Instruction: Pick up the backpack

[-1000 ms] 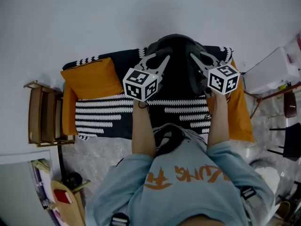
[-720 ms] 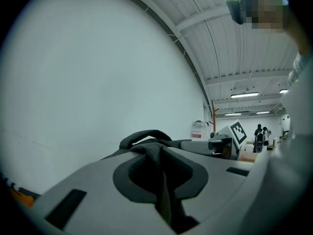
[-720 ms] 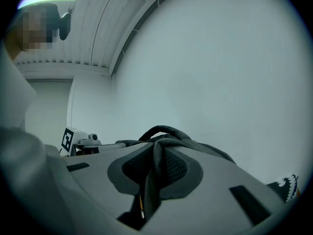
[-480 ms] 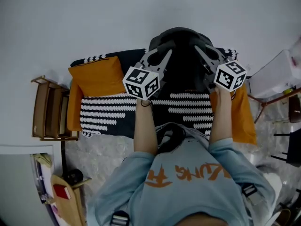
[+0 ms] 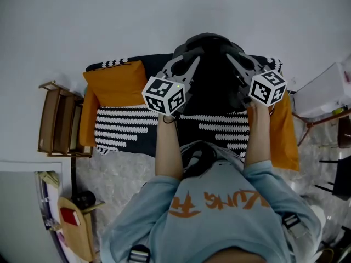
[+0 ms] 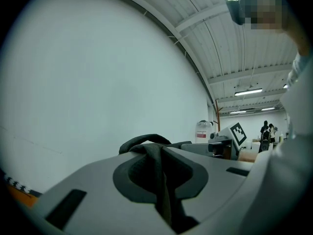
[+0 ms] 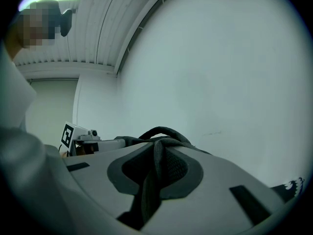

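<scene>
The black backpack (image 5: 211,73) hangs in front of me above the striped couch, held up by its two shoulder straps. My left gripper (image 5: 188,59) is shut on the left strap (image 6: 160,177), which runs down between its jaws. My right gripper (image 5: 235,59) is shut on the right strap (image 7: 155,173) in the same way. Both grippers point level toward the white wall, side by side. The backpack's top handle loop (image 6: 144,140) shows just past the left jaws and the same loop (image 7: 164,131) past the right ones. Each gripper view catches the other gripper's marker cube (image 6: 238,133) (image 7: 67,133).
Below the backpack stands a couch with a black-and-white striped cover (image 5: 123,130), an orange cushion (image 5: 112,87) at its left and orange fabric (image 5: 286,133) at its right. A wooden side table (image 5: 57,126) stands left, a white box (image 5: 324,91) right. The white wall is close ahead.
Both grippers have risen a little with the straps still clamped, and the backpack has come up with them, standing higher against the couch than a second ago.
</scene>
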Available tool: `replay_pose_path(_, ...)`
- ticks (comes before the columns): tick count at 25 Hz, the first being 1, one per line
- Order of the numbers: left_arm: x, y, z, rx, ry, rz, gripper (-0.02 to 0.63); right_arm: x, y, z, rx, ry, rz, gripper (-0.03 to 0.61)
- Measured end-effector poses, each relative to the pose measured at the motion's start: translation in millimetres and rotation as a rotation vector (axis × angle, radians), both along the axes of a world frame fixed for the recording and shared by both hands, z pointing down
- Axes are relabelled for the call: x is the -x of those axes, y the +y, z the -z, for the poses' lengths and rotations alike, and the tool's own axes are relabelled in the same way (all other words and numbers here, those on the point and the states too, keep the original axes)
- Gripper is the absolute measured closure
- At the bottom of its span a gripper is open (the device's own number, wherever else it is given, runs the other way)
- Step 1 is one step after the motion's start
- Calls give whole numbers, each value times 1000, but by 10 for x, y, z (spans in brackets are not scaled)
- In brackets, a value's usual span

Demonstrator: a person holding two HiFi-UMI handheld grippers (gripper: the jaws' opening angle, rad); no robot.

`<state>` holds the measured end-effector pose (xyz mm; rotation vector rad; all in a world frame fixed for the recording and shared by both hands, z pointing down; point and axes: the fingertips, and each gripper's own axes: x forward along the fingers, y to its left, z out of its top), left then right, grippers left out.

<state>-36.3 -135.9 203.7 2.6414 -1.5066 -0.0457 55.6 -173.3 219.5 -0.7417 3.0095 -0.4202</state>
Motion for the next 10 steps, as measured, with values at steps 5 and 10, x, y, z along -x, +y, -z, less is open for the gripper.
replay_pose_path(5, 76, 4, -19, 11, 12, 12, 563, 80, -21, -14, 5, 0, 15, 540)
replay_pose_path(10, 70, -2, -27, 17, 51, 21, 565, 61, -45, -20, 11, -5, 18, 540)
